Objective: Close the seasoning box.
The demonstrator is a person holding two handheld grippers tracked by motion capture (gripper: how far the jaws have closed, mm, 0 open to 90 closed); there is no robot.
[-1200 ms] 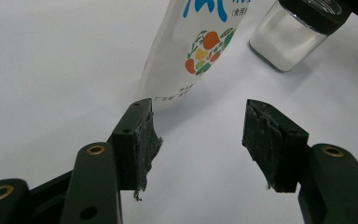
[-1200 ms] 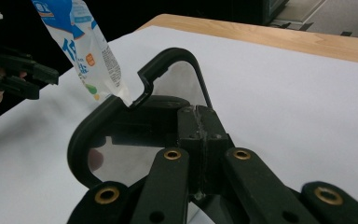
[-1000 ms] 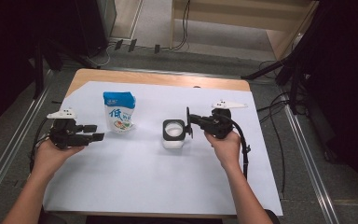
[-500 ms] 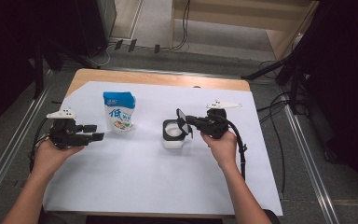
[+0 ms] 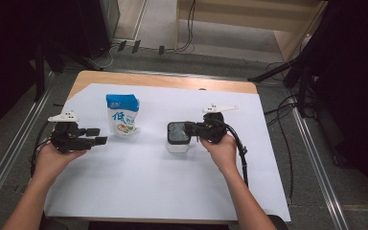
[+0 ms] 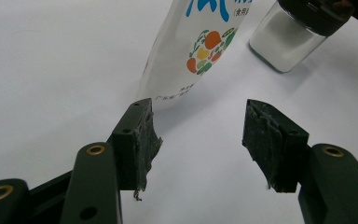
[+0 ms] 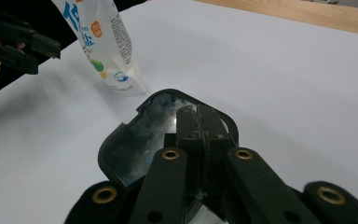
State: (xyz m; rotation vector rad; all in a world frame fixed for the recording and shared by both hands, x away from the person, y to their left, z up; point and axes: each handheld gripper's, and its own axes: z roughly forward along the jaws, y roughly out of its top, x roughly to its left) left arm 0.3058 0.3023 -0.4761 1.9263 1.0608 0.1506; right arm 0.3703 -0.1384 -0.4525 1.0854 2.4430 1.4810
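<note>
The right tongs (image 5: 189, 131) pinch the dark lid (image 7: 163, 122) on the jar (image 5: 178, 143) right under them; press level and squarely; the left tongs (image 6: 198, 135) gape, empty, the pouch (image 5: 121, 115) just ahead

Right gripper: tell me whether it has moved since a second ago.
Yes. The right gripper has shifted left, toward the bag, pinching the lid.

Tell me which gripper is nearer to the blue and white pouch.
Left. The left gripper sits open just beside the pouch, apart from it. The right gripper is farther off, on the jar's lid.
</note>
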